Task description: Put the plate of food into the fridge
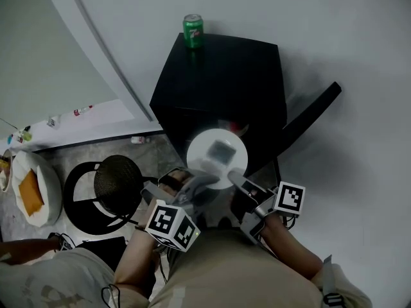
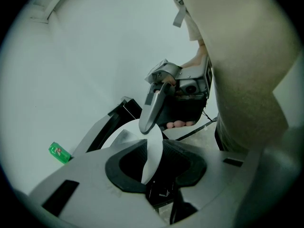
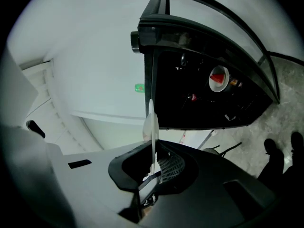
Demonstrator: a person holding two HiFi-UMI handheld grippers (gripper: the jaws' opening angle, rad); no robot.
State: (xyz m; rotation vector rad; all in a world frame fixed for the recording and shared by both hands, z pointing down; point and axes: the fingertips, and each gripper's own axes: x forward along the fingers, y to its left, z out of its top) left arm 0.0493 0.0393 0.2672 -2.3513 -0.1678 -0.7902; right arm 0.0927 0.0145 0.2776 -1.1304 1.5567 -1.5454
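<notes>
- The person is holding the white plate [image 1: 200, 147] in the air just in front of the black fridge [image 1: 225, 76], whose door is standing open.
- The left gripper [image 1: 191, 185] and the right gripper [image 1: 235, 177] are each clamping the plate's near rim, one on either side.
- The plate is looking thin, stiff and smooth, so probably slippery and breakable; the rim is offering the only sensible hold.
- The food [image 1: 222, 151] is sitting loose on top, so I'd say keeping the plate level is mattering most.
</notes>
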